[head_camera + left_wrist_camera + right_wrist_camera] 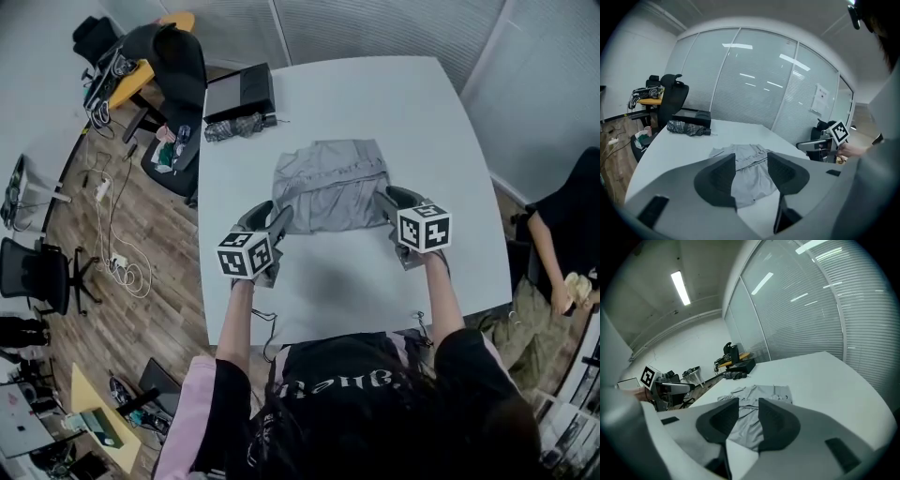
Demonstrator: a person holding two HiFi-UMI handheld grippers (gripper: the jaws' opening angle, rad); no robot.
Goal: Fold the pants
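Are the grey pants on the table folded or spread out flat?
Folded: the pants lie as a compact, roughly square bundle on the table, with no legs stretched out.

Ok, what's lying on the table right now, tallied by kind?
pants: 1
umbrella: 1
black box: 1
Total: 3
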